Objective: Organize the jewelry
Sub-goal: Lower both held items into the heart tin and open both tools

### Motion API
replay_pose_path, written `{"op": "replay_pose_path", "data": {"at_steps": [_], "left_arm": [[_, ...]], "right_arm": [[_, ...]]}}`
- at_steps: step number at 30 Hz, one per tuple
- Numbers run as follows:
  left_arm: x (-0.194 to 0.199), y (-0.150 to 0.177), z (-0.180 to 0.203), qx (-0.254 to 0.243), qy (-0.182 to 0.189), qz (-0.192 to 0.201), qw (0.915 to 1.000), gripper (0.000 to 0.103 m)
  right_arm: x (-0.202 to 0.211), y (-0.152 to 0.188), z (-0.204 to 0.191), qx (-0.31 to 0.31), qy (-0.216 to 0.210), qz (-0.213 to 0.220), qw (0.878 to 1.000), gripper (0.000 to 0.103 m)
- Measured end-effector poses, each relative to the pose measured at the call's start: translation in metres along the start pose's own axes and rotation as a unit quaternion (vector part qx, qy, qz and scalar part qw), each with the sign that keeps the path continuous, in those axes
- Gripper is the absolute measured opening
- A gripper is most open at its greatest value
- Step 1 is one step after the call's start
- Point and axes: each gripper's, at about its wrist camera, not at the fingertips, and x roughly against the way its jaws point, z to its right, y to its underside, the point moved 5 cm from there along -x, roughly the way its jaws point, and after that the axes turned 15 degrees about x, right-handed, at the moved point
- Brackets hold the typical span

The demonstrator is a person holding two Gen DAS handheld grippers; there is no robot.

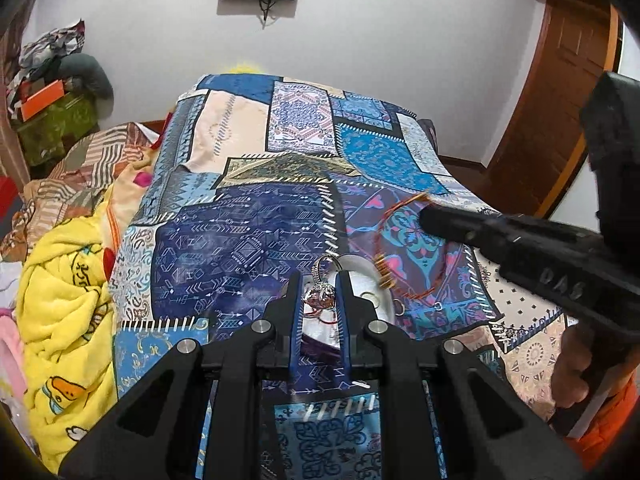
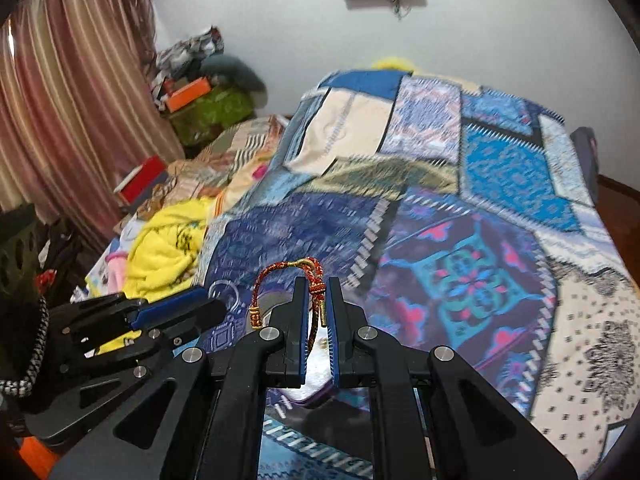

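My left gripper [image 1: 319, 285] is shut on a silver jewelled ring [image 1: 322, 291] and holds it over a white oval tray [image 1: 370, 280] on the patterned bedspread. Small rings [image 1: 369, 297] lie in and beside the tray. My right gripper [image 2: 317, 289] is shut on a red and gold braided cord bracelet [image 2: 280, 270], held above the bed. In the left wrist view the right gripper [image 1: 426, 214] comes in from the right with the bracelet [image 1: 390, 248] hanging blurred under it. In the right wrist view the left gripper [image 2: 218, 305] is at the left, holding the ring [image 2: 225, 292].
The blue patchwork bedspread [image 1: 256, 216] covers the bed. A yellow blanket [image 1: 64, 304] and other bedding lie to the left. A wooden door [image 1: 560, 92] stands at the right. Curtains [image 2: 60, 120] and piled clutter [image 2: 200, 92] are at the far left.
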Motion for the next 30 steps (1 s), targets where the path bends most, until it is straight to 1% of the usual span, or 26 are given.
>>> {"op": "replay_pose_path", "data": {"at_steps": [3,9,14,19,21,23,25,30], "left_arm": [[-0.004,0.001,-0.007,0.009,-0.001,-0.003,1.0,0.014],[-0.016,0.004,-0.014,0.013,-0.001,-0.017,0.9998,0.014],[-0.034,0.006,-0.022,0.033,0.013,-0.044,0.9984,0.014],[-0.046,0.006,-0.027,0.035,0.002,-0.053,0.998,0.014],[-0.049,0.008,-0.029,0.038,0.002,-0.059,0.9975,0.014],[-0.05,0.009,-0.028,0.039,0.008,-0.063,0.9972,0.014],[-0.048,0.01,-0.028,0.038,0.006,-0.061,0.9974,0.014],[-0.041,0.008,-0.025,0.037,0.007,-0.057,0.9977,0.014]], "right_arm": [[-0.012,0.006,-0.006,0.005,-0.005,-0.021,1.0,0.007],[-0.028,0.016,-0.011,0.027,0.001,-0.053,0.998,0.007],[-0.031,0.021,-0.012,0.046,0.014,-0.065,0.997,0.007],[-0.033,0.026,-0.011,0.051,0.011,-0.078,0.996,0.008],[-0.033,0.027,-0.011,0.052,0.008,-0.081,0.995,0.008],[-0.032,0.027,-0.01,0.05,0.006,-0.083,0.995,0.016],[-0.028,0.027,-0.008,0.049,0.009,-0.078,0.996,0.02],[-0.011,0.021,-0.003,0.041,0.02,-0.058,0.997,0.02]]}}
